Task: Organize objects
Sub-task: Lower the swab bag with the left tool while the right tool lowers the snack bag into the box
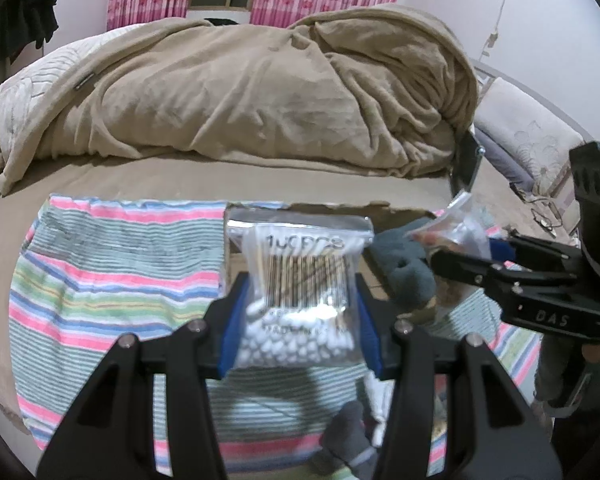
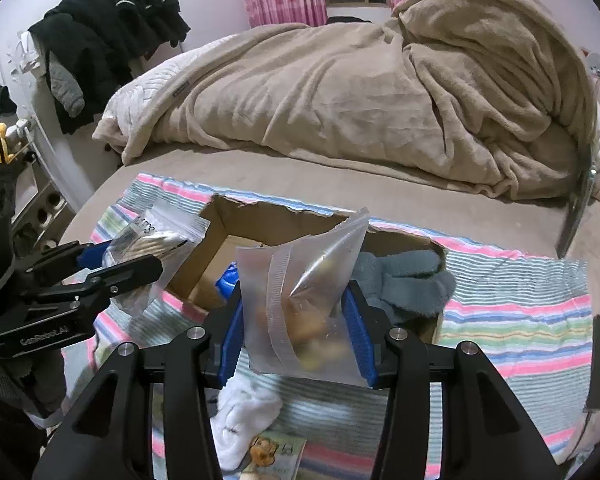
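Observation:
My left gripper point(image 1: 300, 316) is shut on a clear bag of cotton swabs point(image 1: 300, 284) and holds it above the striped cloth point(image 1: 116, 272), just left of the open cardboard box point(image 2: 260, 232). The left gripper and its bag point(image 2: 152, 248) also show at the left of the right wrist view. My right gripper point(image 2: 296, 328) is shut on a clear zip bag with yellowish contents point(image 2: 308, 304), held over the box's near edge. A grey fluffy sock point(image 2: 404, 280) hangs over the box's right side. A blue item point(image 2: 226, 276) lies inside the box.
A white sock point(image 2: 246, 416) and a small printed packet point(image 2: 272, 456) lie on the cloth below my right gripper. A grey sock point(image 1: 348, 440) lies near my left gripper. A heaped beige blanket point(image 2: 360, 92) fills the back of the bed. Dark clothes point(image 2: 112, 32) hang at the left.

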`<state>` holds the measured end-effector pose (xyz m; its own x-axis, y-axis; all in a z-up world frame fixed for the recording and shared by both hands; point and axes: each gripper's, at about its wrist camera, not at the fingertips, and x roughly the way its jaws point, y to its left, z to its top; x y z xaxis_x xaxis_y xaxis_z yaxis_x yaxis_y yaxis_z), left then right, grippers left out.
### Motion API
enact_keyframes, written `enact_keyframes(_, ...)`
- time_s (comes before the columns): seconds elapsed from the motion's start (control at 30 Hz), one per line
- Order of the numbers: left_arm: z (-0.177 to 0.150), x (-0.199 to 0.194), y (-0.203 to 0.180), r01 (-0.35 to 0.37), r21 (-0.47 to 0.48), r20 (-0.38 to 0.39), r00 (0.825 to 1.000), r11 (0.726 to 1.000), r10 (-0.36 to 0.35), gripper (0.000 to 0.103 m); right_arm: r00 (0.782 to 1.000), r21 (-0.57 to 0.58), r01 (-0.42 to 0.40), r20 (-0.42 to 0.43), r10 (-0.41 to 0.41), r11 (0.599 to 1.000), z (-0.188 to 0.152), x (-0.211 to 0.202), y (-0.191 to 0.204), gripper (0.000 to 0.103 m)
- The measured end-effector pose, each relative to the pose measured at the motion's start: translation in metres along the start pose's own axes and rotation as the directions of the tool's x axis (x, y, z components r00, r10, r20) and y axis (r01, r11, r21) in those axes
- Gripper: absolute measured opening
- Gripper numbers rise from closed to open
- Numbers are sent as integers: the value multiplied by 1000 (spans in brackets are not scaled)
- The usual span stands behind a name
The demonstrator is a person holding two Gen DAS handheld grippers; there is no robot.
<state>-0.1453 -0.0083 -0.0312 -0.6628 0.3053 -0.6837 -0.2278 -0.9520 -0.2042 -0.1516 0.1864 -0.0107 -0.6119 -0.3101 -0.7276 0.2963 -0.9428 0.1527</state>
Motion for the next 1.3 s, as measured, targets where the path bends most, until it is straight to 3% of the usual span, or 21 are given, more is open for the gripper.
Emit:
enact_keyframes(0.67, -1, 65, 9, -24, -1, -74, 997, 1000, 24, 50, 998, 14, -39, -58, 40, 999, 6, 65, -13, 49)
enact_keyframes(0.87, -3, 66, 4, -47, 26, -80, 996, 999, 49, 51, 998, -5, -21, -61, 21, 1000, 1, 77, -8, 49)
enact_keyframes(0.97, -1, 63, 5, -49, 20, -81, 995, 999, 51, 58, 999, -4, -13, -53, 13, 1000, -1, 80, -6, 50)
enact_keyframes(1.1, -2, 54, 8, -41, -3, -77, 996, 999, 40, 59, 1000, -16, -11, -21, 11, 1000, 1, 69, -3, 60)
enact_keyframes(1.3, -4, 38, 4, -44, -14, -64, 997, 999, 43, 60, 1000, -6, -4, -14, 4, 1000, 0, 52, -2, 61)
